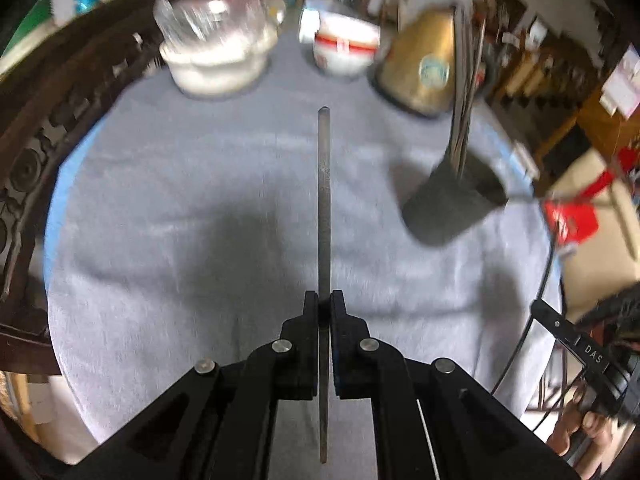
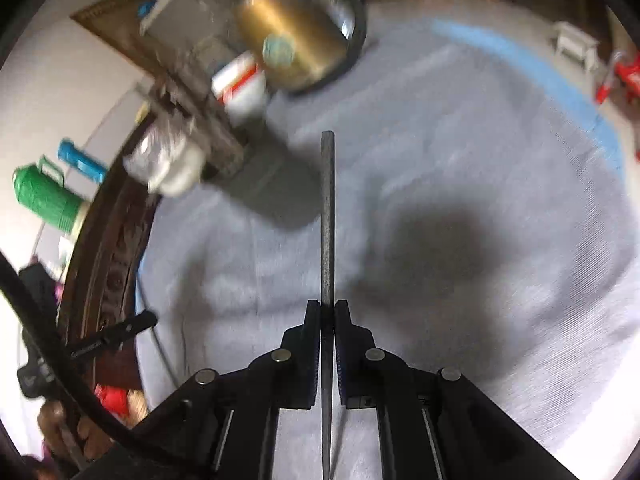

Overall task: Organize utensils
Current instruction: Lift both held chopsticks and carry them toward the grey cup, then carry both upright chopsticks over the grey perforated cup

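Grip condition, left gripper (image 1: 324, 298): both black fingers (image 1: 310, 312) are pressed together on a thin dark metal rod (image 1: 324, 200), seen edge-on. The rod passes back between the fingers toward the camera and projects forward, its far tip hanging above the grey tablecloth (image 1: 180, 168) with no contact visible.

Grip condition, right gripper (image 2: 327, 307): the fingers (image 2: 313, 320) are likewise clamped flat on a second thin utensil (image 2: 327, 216) of the same dark, narrow profile, projecting straight ahead above the same cloth. Whether either item is a chopstick or a piece of flatware seen on edge cannot be told.

Mid-distance, left wrist view: a dark utensil holder (image 1: 456, 204) stands on the cloth to the right of the held rod and well apart from it. Several long thin metal handles (image 1: 466, 92) rise out of its open top. The frame is motion-blurred here, so individual pieces cannot be counted.

Far edge of table, left wrist view: a white lidded pot (image 1: 218, 56) sits at far left, a white bowl with red band (image 1: 346, 50) in the middle, and a gold-coloured kettle (image 1: 424, 60) at right, just behind the holder's handles. A blue border (image 2: 532, 68) edges the cloth in the right wrist view.

Lower right of the left wrist view: part of a hand (image 1: 588, 428) grips the other tool's black handle.
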The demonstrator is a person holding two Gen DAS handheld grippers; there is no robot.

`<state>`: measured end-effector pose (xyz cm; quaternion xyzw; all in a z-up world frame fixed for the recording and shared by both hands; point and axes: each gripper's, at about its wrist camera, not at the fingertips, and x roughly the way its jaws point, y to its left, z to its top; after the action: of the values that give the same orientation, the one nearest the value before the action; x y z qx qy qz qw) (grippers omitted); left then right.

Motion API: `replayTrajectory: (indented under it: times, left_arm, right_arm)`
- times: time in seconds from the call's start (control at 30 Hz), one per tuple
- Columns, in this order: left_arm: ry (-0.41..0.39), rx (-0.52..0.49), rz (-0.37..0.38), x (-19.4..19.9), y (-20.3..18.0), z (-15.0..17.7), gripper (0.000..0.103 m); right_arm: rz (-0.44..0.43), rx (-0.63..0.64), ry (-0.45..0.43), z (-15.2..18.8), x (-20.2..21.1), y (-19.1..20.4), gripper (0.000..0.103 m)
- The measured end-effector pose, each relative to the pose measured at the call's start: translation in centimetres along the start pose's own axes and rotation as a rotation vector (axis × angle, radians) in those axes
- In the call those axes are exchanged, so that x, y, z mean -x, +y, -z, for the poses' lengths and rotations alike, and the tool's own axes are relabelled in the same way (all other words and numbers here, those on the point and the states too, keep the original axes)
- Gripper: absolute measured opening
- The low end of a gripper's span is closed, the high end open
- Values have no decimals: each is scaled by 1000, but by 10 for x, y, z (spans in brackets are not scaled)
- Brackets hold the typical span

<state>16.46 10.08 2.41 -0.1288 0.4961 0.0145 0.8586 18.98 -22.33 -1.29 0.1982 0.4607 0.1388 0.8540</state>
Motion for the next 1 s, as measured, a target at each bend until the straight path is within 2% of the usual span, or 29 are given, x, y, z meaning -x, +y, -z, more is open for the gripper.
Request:
replayTrajectory:
  times: [0.2, 0.3, 0.37, 0.5, 0.7, 1.0]
  left_arm:
    - [-225, 19, -57, 17, 1, 0, 5]
    - [-327, 13, -96, 19, -3, 6, 5]
    - [-375, 16, -104, 15, -4, 10, 5]
    - [-406, 26, -106, 12, 0, 10, 5]
    - [-420, 21, -101, 10, 3, 15, 6]
    - [-436, -9, -90, 25, 0, 31, 6]
  right_arm:
    - [95, 70, -326, -11, 40, 18, 7]
    - [142, 113, -418, -10, 44, 29, 7]
    - [173, 137, -442, -9, 39, 34, 7]
    - [213, 168, -464, -5, 31, 37, 7]
    - [244, 211, -471, 6, 25, 41, 7]
    - [240, 253, -484, 22, 46, 42, 7]
